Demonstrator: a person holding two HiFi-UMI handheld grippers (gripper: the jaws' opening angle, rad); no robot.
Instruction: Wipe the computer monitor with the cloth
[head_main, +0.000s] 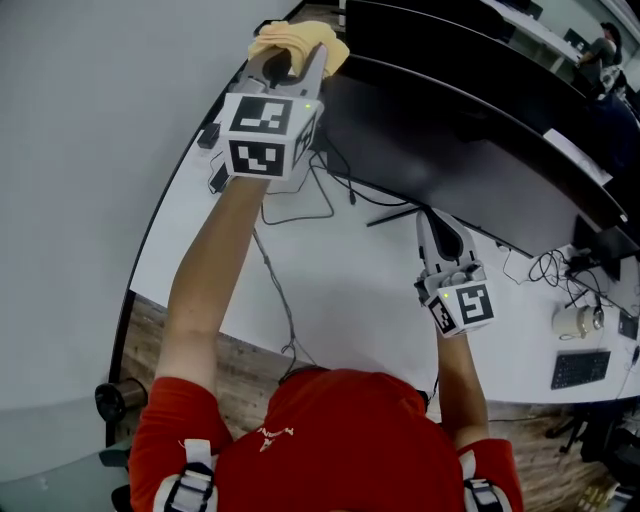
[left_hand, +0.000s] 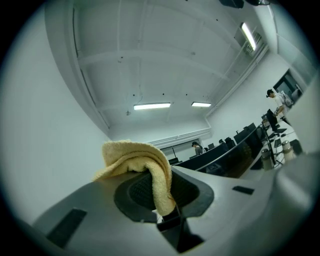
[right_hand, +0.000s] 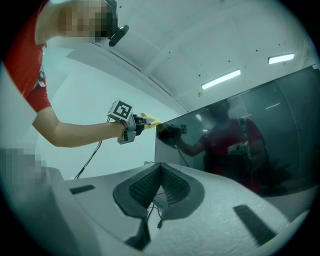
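Left: the left gripper (head_main: 292, 58), raised on an outstretched arm, is clenched on a yellow cloth (head_main: 300, 38). A fold of the cloth is pinched between the gripper's pads and drapes over one of them. The cloth sits at the upper left corner of the dark monitor (head_main: 480, 170), against its edge. Below, cables (head_main: 275, 285) trail across the white table (head_main: 350, 300). Centre-right: the right gripper (head_main: 438, 228), jaws closed together on nothing, is held low over the table, just in front of the monitor's lower edge. Far right: a mug (head_main: 573, 322) and a keyboard (head_main: 580, 368) lie farther along the table.
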